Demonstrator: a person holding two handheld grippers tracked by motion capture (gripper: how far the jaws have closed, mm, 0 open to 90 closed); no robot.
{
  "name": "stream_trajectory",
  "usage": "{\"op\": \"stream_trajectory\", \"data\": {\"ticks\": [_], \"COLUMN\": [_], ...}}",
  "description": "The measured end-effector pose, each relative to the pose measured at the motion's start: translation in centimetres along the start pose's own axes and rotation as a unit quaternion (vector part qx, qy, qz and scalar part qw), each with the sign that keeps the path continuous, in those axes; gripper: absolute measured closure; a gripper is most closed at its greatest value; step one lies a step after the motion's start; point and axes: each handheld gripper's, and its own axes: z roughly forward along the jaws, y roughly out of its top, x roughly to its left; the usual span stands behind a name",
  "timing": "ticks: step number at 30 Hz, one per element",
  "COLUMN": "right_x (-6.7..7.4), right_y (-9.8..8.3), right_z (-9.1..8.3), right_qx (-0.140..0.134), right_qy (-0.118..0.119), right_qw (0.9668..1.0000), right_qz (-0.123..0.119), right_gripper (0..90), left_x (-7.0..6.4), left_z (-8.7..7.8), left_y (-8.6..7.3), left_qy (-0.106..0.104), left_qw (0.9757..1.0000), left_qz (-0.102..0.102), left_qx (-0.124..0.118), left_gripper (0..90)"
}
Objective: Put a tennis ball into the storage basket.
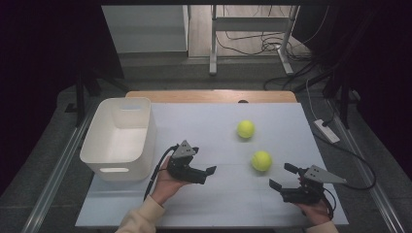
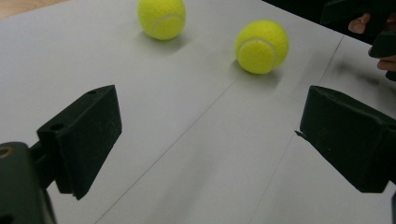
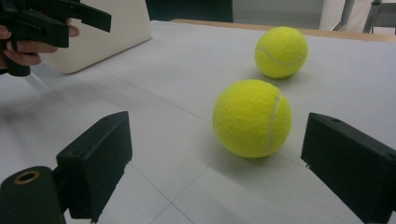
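Note:
Two yellow tennis balls lie on the white table (image 1: 218, 208). The farther ball (image 1: 246, 129) (image 2: 161, 17) (image 3: 281, 51) rests near the middle. The nearer ball (image 1: 261, 160) (image 2: 261, 45) (image 3: 252, 117) sits just ahead of my right gripper (image 1: 283, 176) (image 3: 215, 182), which is open, its jaws wide on either side of the ball's line but short of it. My left gripper (image 1: 208, 174) (image 2: 210, 135) is open too, held low over bare table and pointing right toward both balls. Each gripper is held by a hand.
A white plastic bin (image 1: 119, 138) (image 3: 102, 32) stands at the table's left side, close to the left hand. A wooden strip (image 1: 214, 95) runs along the far edge. Cables and a power strip (image 1: 326, 130) lie on the floor to the right.

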Motion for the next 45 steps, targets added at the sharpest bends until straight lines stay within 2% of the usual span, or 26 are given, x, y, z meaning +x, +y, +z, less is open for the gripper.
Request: {"op": "stream_trajectory", "data": {"ticks": [9, 22, 35, 45], "right_x": [0.0, 0.0, 0.0, 0.0], "right_y": [0.0, 0.0, 0.0, 0.1], "right_z": [0.1, 0.0, -0.1, -0.1], "right_qx": [0.001, -0.003, -0.005, -0.007], "right_qy": [-0.001, -0.002, -0.002, -0.002], "right_qw": [1.0, 1.0, 1.0, 1.0], "right_qz": [0.0, 0.0, -0.001, -0.002], "right_gripper": [9.1, 9.1, 9.2, 9.2], "left_x": [-0.2, -0.6, -0.9, -1.2], "left_z": [0.5, 2.0, 3.4, 4.7], "left_y": [0.9, 2.3, 2.9, 3.5], "left_qy": [0.0, -0.013, -0.019, -0.032], "left_qw": [1.0, 0.9998, 0.9996, 0.9991], "left_qz": [0.003, 0.012, 0.017, 0.025], "left_qx": [-0.004, 0.001, 0.007, 0.011], "left_gripper": [6.1, 6.2, 6.1, 5.9]}}
